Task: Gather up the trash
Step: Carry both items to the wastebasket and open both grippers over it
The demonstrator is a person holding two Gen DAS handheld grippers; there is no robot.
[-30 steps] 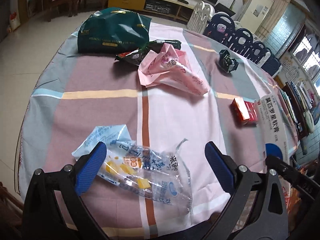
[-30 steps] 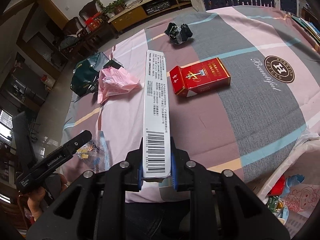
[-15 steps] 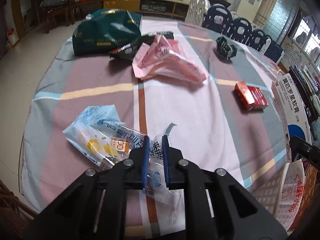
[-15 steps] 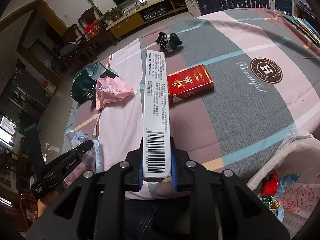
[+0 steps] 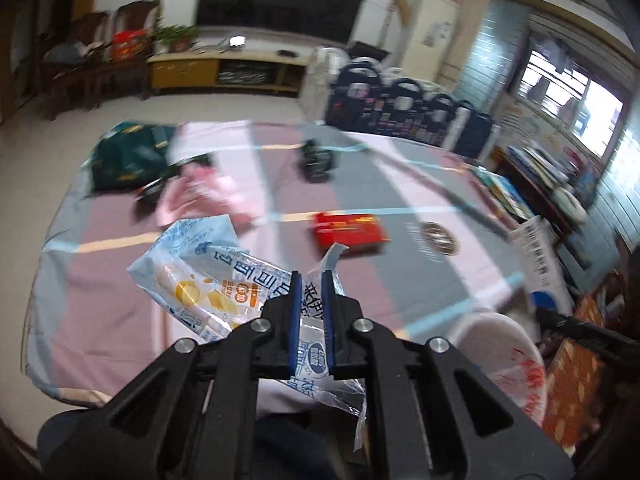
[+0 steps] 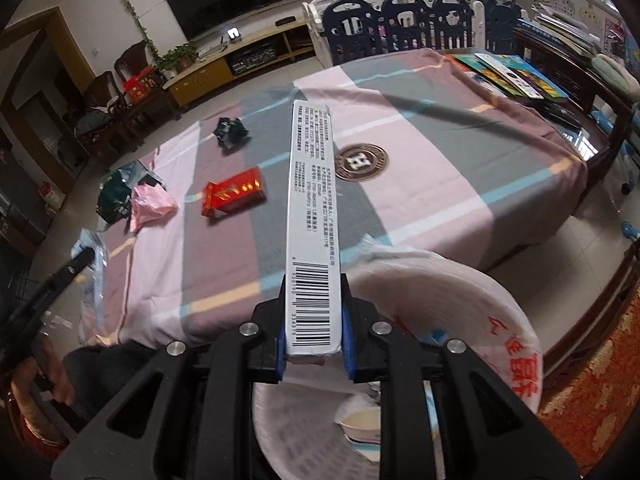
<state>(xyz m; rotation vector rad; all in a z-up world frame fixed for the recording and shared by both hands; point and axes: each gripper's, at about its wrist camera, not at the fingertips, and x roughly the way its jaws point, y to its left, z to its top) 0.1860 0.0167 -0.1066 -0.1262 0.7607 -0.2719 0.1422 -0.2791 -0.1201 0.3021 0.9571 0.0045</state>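
Left hand-held gripper (image 5: 311, 280) clamps a crinkled clear-and-blue plastic wrapper (image 5: 208, 276) at lower centre; right hand-held gripper (image 6: 313, 312) pinches a long white cardboard box (image 6: 310, 216) (barcode end nearest).

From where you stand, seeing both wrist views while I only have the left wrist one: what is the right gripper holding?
Observer: The right gripper is shut on a long white carton, barcode end between the pads.
Operator: Where is that carton relative to the trash bag?
Observer: Its gripped end hangs over the white bag, whose open mouth shows under the gripper.
Operator: Anything already inside the bag?
Observer: Yes, pale wrappers lie at the bottom.
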